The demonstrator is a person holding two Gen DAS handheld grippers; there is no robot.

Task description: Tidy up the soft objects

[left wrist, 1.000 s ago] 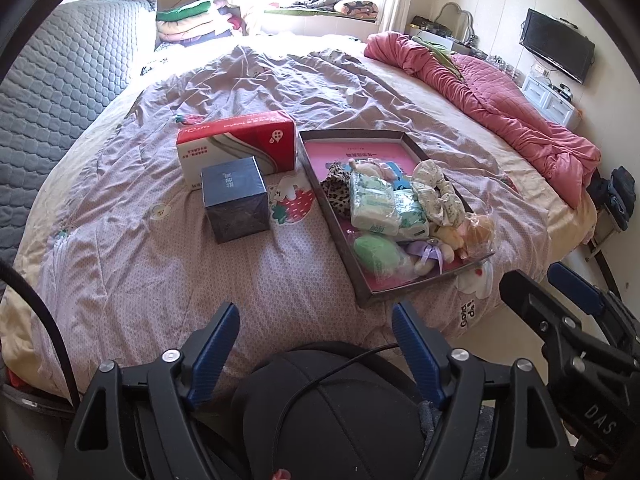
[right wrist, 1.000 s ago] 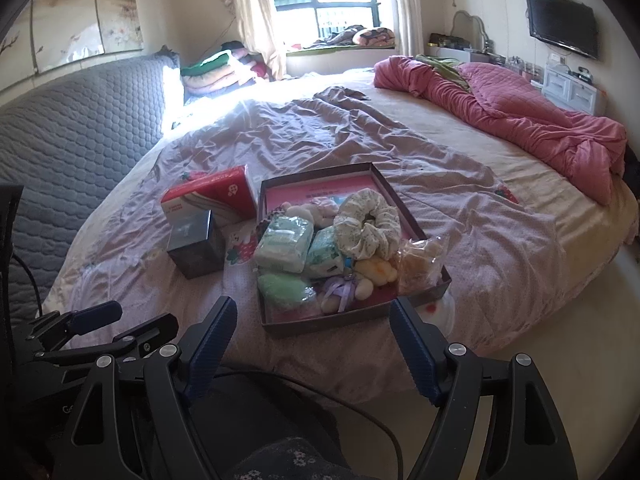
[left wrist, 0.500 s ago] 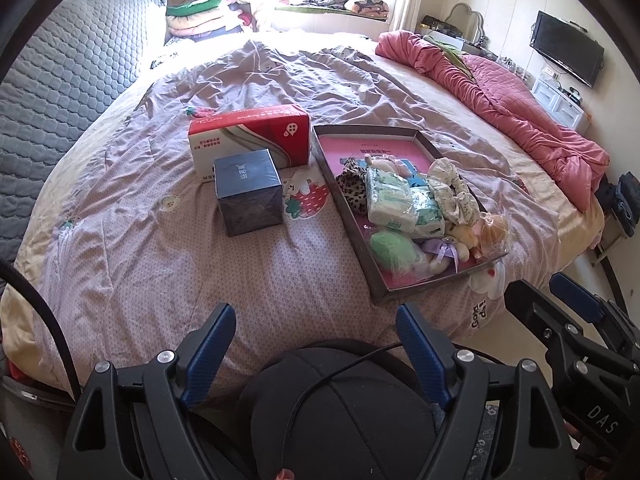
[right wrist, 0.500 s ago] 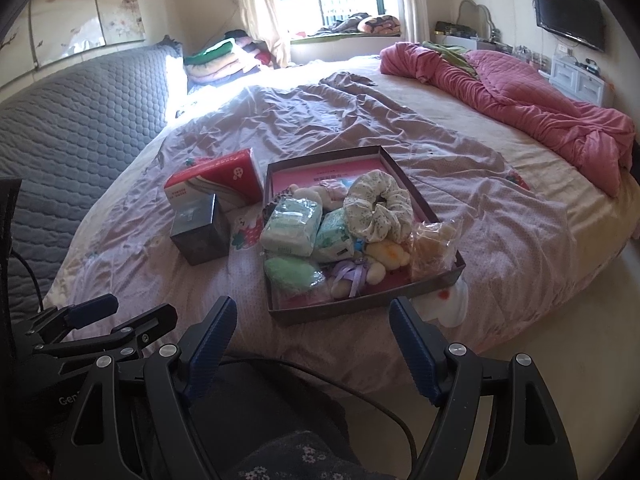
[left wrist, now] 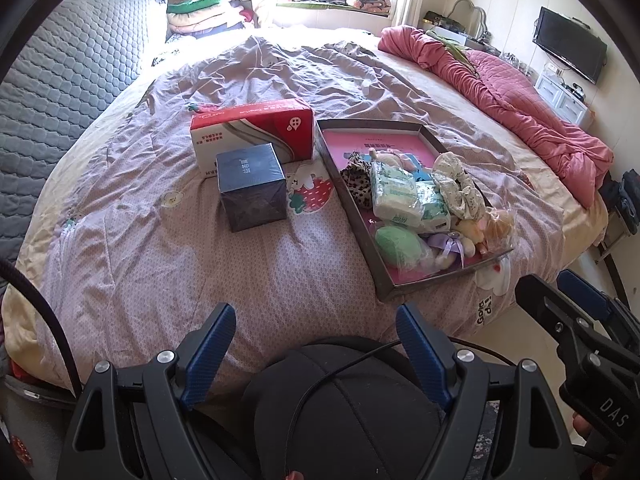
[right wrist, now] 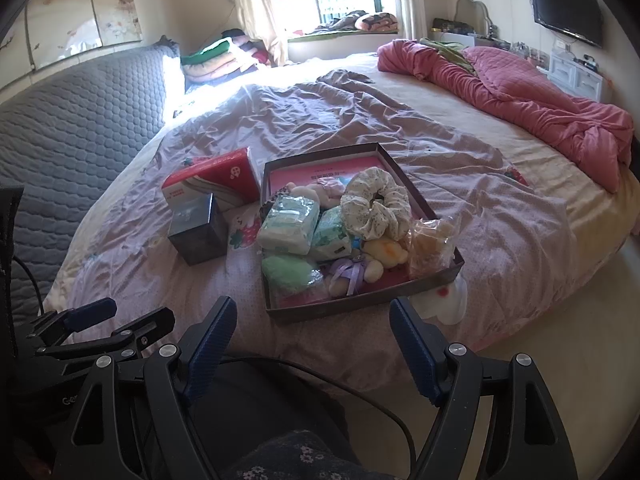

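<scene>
On the purple quilt (left wrist: 160, 240): dark blue box (left wrist: 252, 186), red tissue box (left wrist: 252, 128) behind, then tray (left wrist: 352, 216) heaped with tissue packs (left wrist: 394, 196), floral scrunchie (right wrist: 376, 204), plush toys (right wrist: 384, 254). Nearer, left gripper (left wrist: 316, 344) and right gripper (right wrist: 312, 332), both spread wide, empty.

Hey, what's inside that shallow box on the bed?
The shallow box holds tissue packs, a floral scrunchie, a green puff and a plush toy. Whatever lies beneath them is hidden.
</scene>
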